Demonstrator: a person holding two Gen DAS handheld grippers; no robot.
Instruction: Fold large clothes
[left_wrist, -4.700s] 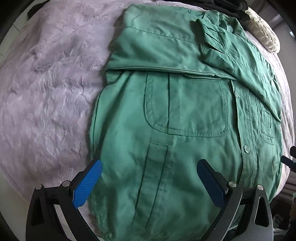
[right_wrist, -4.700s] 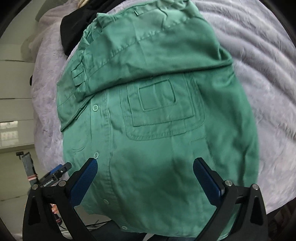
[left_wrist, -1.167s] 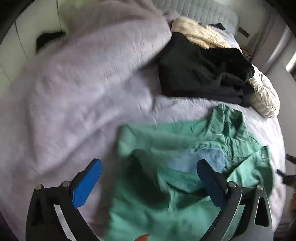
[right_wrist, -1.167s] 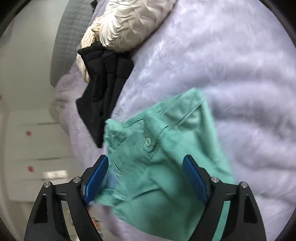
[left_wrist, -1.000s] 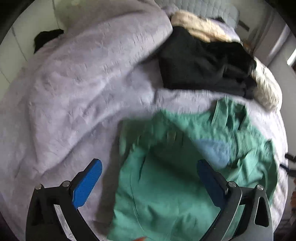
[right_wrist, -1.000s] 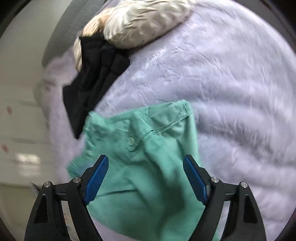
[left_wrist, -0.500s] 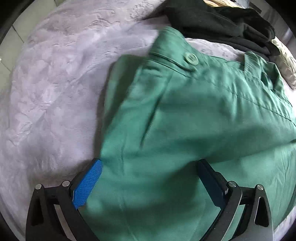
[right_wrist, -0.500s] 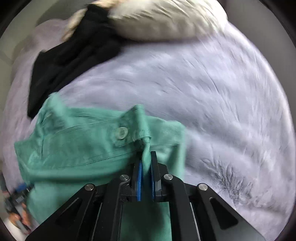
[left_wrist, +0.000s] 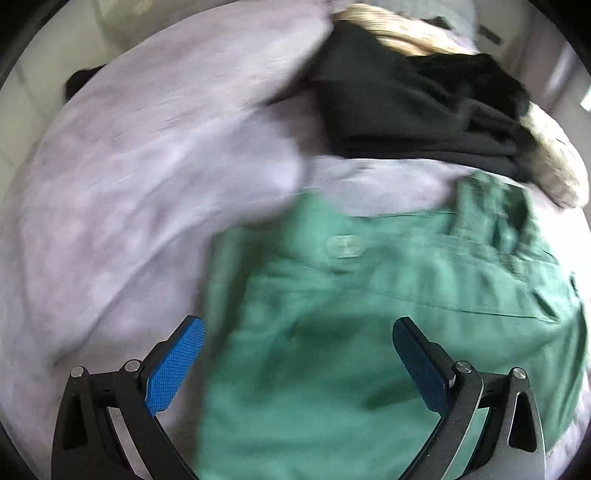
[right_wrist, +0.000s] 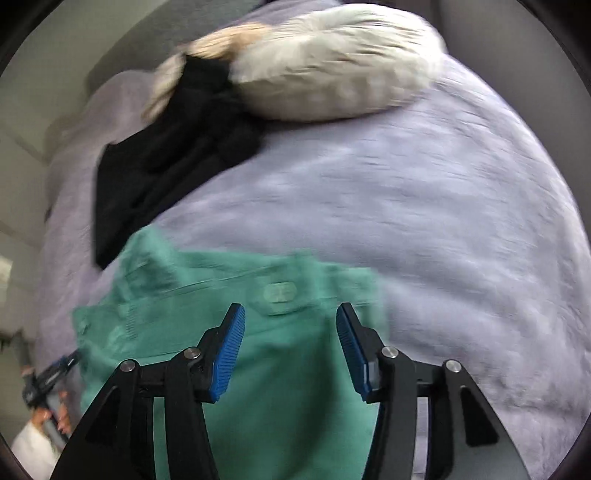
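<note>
Both jaws were spread wide and held nothing. The left gripper (left_wrist: 297, 354) and right gripper (right_wrist: 290, 347) hung over the shirt (left_wrist: 369, 332), folded on the bed (right_wrist: 424, 221). Next, I think, comes smoothing or another fold. Black clothes (left_wrist: 406, 99) lay beyond.

A bed under a lilac blanket (right_wrist: 424, 206) stands by pale walls (left_wrist: 55, 59), a cream pillow (right_wrist: 332, 70) at its head.

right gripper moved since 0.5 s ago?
Yes. The right gripper has let go of the green shirt and pulled back toward the near side: the black garment and cream pillow sit lower in the right wrist view.
</note>
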